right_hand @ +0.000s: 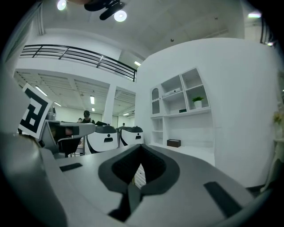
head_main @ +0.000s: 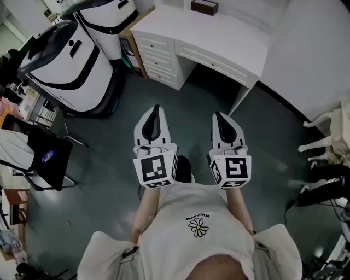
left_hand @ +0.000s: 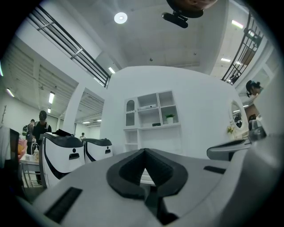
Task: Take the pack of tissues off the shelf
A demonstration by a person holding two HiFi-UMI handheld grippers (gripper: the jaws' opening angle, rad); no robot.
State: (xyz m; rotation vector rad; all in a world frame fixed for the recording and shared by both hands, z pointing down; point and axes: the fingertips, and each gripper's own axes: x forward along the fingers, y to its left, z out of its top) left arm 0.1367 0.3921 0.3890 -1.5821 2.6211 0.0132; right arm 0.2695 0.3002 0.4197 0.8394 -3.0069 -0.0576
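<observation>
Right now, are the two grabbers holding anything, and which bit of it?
Nothing is held. The left gripper and the right gripper both have their jaws shut together with nothing between them.

Head view looks steeply down; both gripper views face level toward the same shelf (well off)

2 tongs, 1 desk (w/ 1 box)

We see a white desk with drawers, a dark box on it, two white-and-black machines to its left, a black chair nearer us, a white chair at our right, a small potted plant over the desk
</observation>
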